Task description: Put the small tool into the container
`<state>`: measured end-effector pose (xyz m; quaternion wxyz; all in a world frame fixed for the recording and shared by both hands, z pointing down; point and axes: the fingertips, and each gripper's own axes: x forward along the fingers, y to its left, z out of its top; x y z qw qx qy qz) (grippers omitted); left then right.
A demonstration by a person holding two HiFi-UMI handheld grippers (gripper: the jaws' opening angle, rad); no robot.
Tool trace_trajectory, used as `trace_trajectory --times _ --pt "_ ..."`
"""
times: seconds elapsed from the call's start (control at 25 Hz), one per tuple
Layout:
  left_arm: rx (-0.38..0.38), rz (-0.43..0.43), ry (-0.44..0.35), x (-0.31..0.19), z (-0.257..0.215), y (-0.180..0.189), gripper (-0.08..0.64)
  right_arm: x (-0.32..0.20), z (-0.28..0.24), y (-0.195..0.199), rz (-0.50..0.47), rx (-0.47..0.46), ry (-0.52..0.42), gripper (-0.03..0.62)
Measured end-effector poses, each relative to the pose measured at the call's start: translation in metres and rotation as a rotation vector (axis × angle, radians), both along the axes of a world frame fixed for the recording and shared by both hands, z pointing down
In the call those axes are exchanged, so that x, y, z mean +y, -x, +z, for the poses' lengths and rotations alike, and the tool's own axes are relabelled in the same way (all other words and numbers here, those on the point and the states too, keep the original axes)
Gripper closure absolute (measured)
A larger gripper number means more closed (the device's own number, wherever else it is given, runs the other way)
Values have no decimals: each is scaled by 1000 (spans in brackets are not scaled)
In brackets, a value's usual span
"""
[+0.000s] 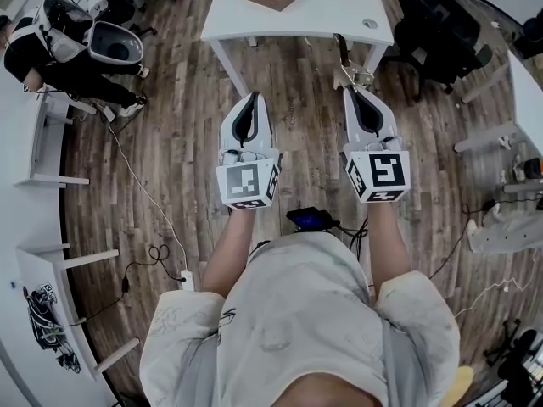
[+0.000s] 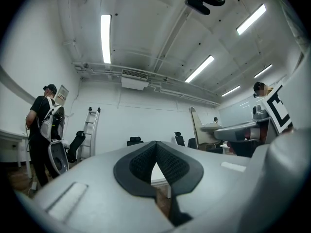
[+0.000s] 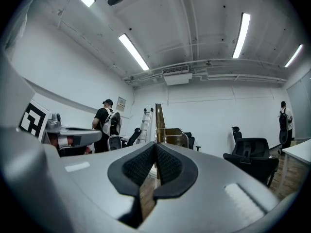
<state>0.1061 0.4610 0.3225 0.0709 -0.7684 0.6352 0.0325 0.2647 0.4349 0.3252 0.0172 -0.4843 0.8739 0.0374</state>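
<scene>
- Wood-plank floor (image 1: 170, 151) below, white smooth table (image 1: 297, 22) ahead.
- Container (image 1: 268, 1): brown wooden box with divided compartments, standing on the table.
- Right hand-held gripper (image 1: 356, 90) is clamped on the tool (image 1: 343, 58), a thin flat brownish strip with a metal part, held over the floor by the table edge, apart from the container.
- Left hand-held gripper (image 1: 252, 97): ribbed dark pads pressed together, nothing between them.

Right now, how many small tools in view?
1. The small tool is clamped in the right gripper, pointing toward the table. The container is partly cropped, so more may be hidden.
</scene>
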Motion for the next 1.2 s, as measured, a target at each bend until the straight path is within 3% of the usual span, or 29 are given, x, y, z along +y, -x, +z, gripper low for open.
trace_trajectory --times 0.24,0.6,0.8,1.2 --pt "-17 -2 -4 -86 3 -26 558 -90 6 -23 -14 -17 4 583" --pt "-12 8 -5 -215 24 20 558 -216 26 28 -17 -11 4 583" --pt "-1 16 -15 -304 23 74 558 -304 27 81 1 -3 13 583" --pt "27 31 -5 -496 -6 236 558 -494 -5 242 16 25 29 584"
